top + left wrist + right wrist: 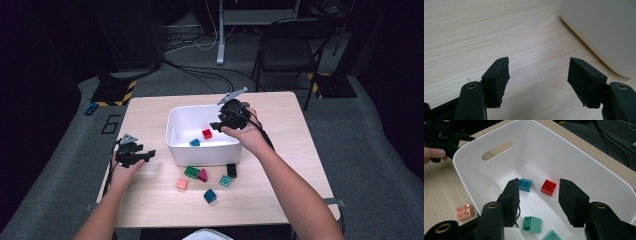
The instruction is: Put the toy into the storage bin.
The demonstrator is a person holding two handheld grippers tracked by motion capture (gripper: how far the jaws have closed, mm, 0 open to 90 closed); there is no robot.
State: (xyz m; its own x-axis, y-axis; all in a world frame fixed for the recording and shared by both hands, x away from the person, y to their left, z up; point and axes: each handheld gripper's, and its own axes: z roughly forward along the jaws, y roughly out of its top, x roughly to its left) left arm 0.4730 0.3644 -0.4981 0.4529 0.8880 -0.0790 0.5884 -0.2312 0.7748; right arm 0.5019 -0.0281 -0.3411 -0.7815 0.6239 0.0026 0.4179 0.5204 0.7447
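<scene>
A white bin (170, 125) stands mid-table. My right gripper (220, 124) hovers over its right side, jaws apart with nothing between them. In the right gripper view the right gripper (537, 192) looks down into the bin (536, 147) at a red brick (548, 187), a blue brick (525, 184) and two mint-green bricks (532, 224) on its floor. The red brick (207, 133) and the blue brick (194, 142) also show from above. My left gripper (145, 156) rests low at the table's left, open and empty. Its jaws (539, 72) frame bare wood beside the bin's wall (604, 32).
Loose bricks lie in front of the bin: green (191, 172), magenta (202, 175), black (231, 170), teal (225, 181), peach (181, 183) and dark teal (210, 196). The peach brick (465, 212) lies outside the bin wall. A folding chair (290, 45) stands beyond the table.
</scene>
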